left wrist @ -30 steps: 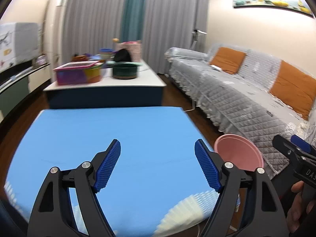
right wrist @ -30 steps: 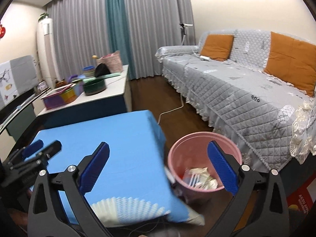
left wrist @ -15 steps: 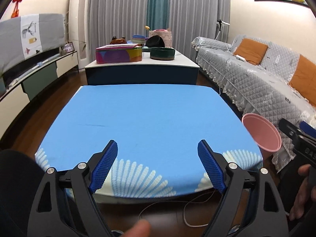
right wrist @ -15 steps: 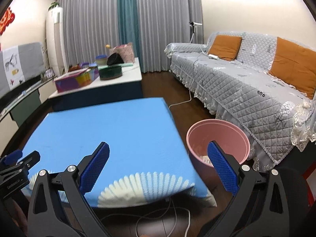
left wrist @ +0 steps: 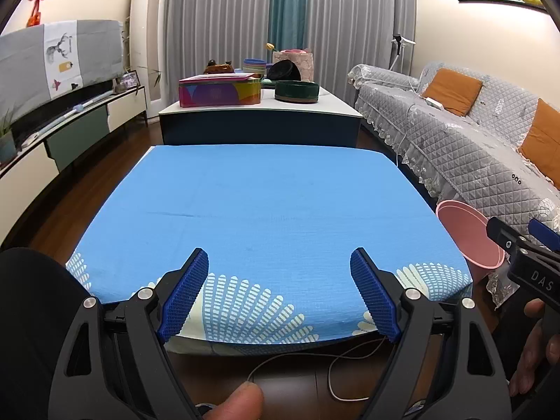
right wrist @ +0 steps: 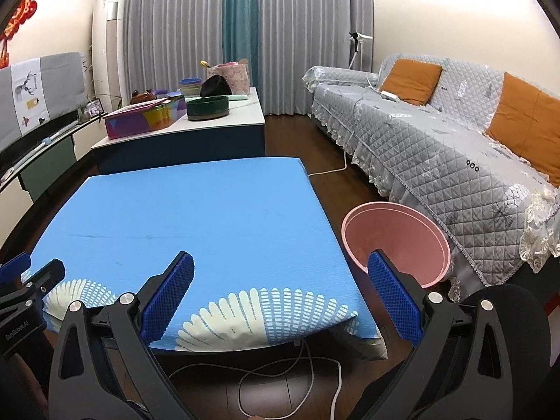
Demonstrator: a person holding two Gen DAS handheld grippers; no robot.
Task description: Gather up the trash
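A pink trash bin (right wrist: 397,241) stands on the floor at the right side of the blue-covered table (right wrist: 196,217); in the left wrist view the pink bin (left wrist: 465,231) shows at the right edge. From here I cannot see its contents. My left gripper (left wrist: 278,294) is open and empty over the table's near edge. My right gripper (right wrist: 280,299) is open and empty, its right finger in front of the bin. No trash shows on the tabletop. Each gripper shows at the side of the other's view.
A grey quilted sofa (right wrist: 455,140) with orange cushions runs along the right. A white-topped coffee table (left wrist: 259,112) with boxes and bowls stands behind the blue table. White cables (right wrist: 280,374) lie on the wooden floor in front. A TV cabinet (left wrist: 52,126) is at the left.
Both grippers have pulled back and risen from the table, so the whole tabletop now shows. The right view has moved away from above the bin; its contents no longer show.
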